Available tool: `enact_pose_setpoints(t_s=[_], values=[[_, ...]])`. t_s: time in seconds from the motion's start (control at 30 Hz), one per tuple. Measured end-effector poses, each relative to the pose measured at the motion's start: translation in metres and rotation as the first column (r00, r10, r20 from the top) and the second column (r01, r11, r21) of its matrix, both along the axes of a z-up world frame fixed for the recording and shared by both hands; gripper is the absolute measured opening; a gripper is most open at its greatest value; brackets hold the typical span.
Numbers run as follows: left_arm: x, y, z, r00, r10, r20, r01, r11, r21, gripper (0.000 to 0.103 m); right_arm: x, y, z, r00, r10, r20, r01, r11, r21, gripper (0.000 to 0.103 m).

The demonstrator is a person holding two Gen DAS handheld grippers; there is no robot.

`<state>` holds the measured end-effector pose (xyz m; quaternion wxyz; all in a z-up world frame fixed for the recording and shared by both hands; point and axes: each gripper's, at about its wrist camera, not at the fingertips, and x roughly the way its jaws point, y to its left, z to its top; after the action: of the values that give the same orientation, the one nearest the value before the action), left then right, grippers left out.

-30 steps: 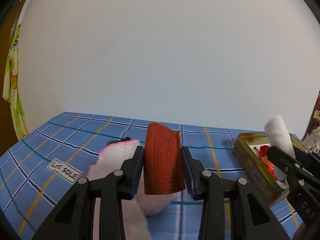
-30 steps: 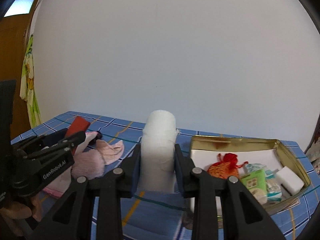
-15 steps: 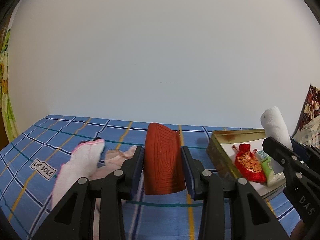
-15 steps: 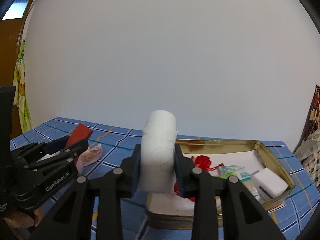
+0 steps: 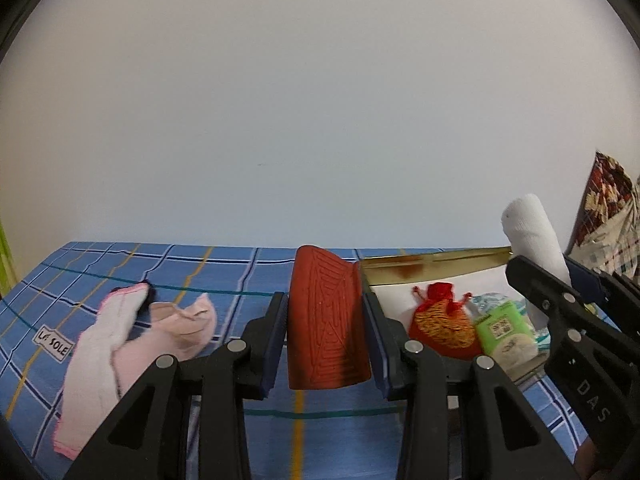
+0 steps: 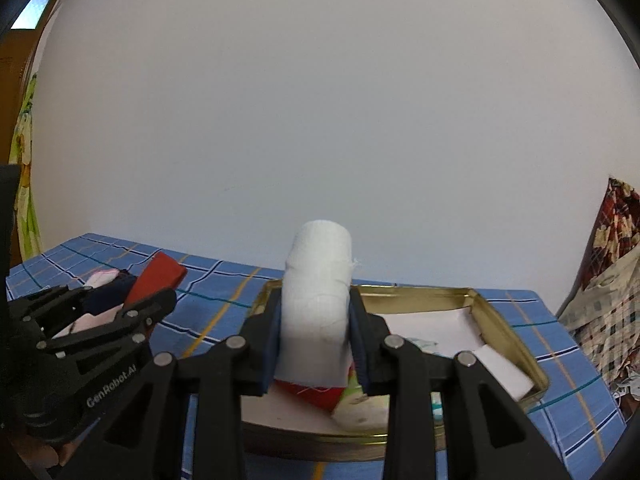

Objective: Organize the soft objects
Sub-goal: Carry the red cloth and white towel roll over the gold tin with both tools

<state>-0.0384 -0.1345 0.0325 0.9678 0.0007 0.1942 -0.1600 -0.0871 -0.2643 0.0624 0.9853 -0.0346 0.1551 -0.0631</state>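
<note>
- Between my left gripper's pads: one red ribbed pad, upright, clamped on both flanks, held above the blue checked cloth just left of the gold tin tray. Risk: it stands tall above the pads, so a quick swing could tip it out sideways.
- Between my right gripper's pads: one white cloth roll, upright, squeezed firmly, over the near-left part of the tray. Risk: the soft roll may spring or unwind once let go, and topple over the rim.
- Tray contents, seen past the left gripper: red drawstring pouch, green wipes packet; a white block at the right end. Risk: free floor is scarce, and I judge a drop onto the pouch would leave the roll perched and unstable.
- Right of the red pad: my right gripper's frame sits very near. Risk: both grippers crowd the same tray edge and could knock together or nudge the tin.
- Far left on the cloth: pink socks, loose, untouched, well apart from the tray; still to be sorted.
</note>
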Motion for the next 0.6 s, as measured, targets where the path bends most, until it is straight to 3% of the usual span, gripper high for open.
enact_pose_setpoints(t_s=[0.6], values=[[-0.006, -0.079, 0.009, 0.992, -0.125, 0.019, 0.124, 0.992, 0.018, 0.040, -0.006, -0.083, 0.004, 0.987, -0.161, -0.015, 0.161, 0.987, 0.013, 0.031]])
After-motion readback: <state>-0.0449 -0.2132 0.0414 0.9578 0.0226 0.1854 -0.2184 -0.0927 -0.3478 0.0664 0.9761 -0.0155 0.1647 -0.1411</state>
